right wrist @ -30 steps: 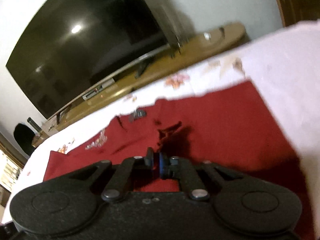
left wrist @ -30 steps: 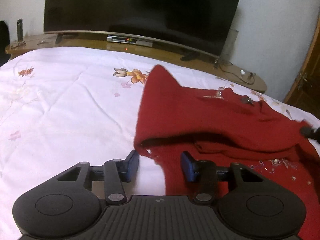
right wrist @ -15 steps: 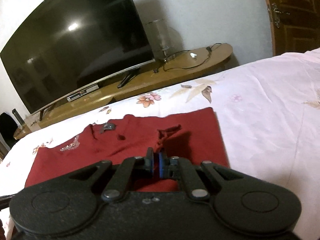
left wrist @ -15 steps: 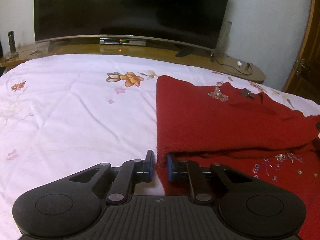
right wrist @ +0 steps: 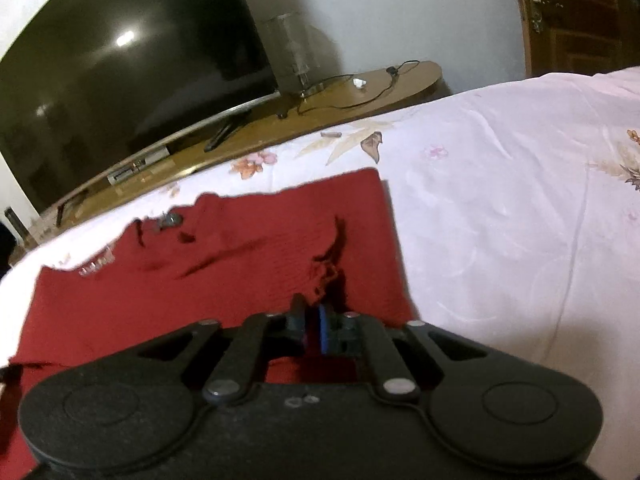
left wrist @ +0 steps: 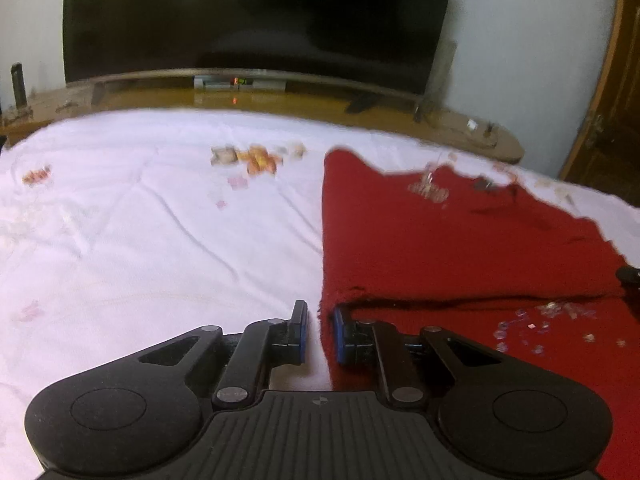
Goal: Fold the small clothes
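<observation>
A red knit garment (left wrist: 460, 248) with small sparkly beads lies folded over on the white floral bedspread (left wrist: 140, 240). My left gripper (left wrist: 320, 330) is slightly open at the garment's left edge, low over the bed, with the cloth edge lying loose between the pads. In the right wrist view the same garment (right wrist: 220, 272) lies flat, its right part bunched up. My right gripper (right wrist: 312, 322) is slightly open just behind that bunched fold, with a narrow gap and no cloth pinched.
A large dark TV (left wrist: 256, 16) stands on a long wooden shelf (left wrist: 320, 108) past the bed's far edge. A glass vase (right wrist: 294, 56) and a cable lie on the shelf's right end. A wooden door (right wrist: 576, 12) is at the far right.
The folded layer has been laid down flat. My left gripper closed in on the cloth edge and has opened a little. My right gripper has let go of the cloth and opened slightly.
</observation>
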